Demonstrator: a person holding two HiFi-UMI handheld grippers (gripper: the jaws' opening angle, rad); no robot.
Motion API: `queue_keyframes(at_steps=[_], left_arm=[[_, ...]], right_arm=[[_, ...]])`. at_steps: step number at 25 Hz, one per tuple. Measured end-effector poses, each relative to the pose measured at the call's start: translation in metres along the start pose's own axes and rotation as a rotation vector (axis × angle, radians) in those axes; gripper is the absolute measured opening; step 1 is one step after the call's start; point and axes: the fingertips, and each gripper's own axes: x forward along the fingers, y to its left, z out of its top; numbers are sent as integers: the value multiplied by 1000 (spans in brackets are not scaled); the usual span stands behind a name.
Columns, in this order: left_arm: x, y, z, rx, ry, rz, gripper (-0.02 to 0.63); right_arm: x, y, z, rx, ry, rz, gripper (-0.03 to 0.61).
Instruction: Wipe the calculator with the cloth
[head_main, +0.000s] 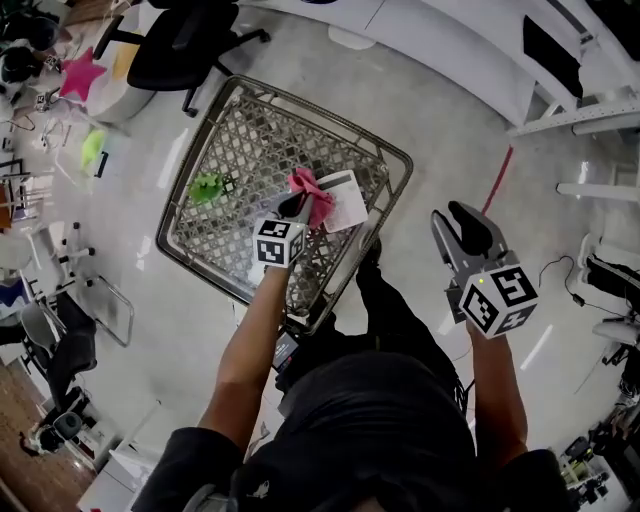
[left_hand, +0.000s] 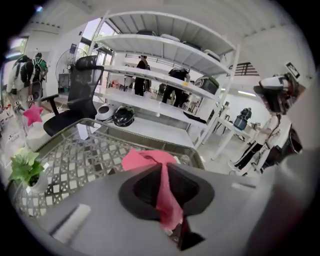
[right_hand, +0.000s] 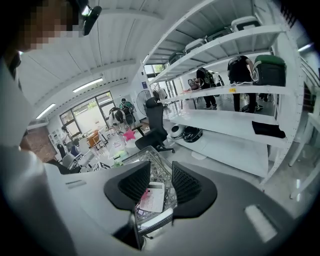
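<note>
Head view: the left gripper (head_main: 298, 208) held the pink cloth (head_main: 316, 196) at the left edge of the calculator (head_main: 346, 206), perhaps touching it. The right gripper (head_main: 463, 226) hung to the calculator's right. Left gripper view: jaws clenched on the cloth. Right gripper view: jaws released, empty. A good wipe would need the cloth dragged flat across the calculator.

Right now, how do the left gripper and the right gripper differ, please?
The left gripper is shut on the pink cloth; the right gripper is open and empty. The left gripper is over the mesh table; the right gripper is off its edge, over the floor. Both face the table.
</note>
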Motion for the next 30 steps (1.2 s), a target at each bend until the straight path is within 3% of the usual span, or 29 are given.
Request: queue_keyframes(at_steps=[11,20,24,30], left_arm=[[88,-37,16,81,102,-81,87],[122,-90,22,122,113,-168,87],[116,-82,14,139,112,-141,87],[86,-38,0,100,101,-71,87]], right_arm=[[-5,-35,-12,35,19,-24,117],[-3,-51,-19,56,36,-35,117],[1,-48,-21,55,40,-28,117],[10,-36,-21,45,45,-9,117]])
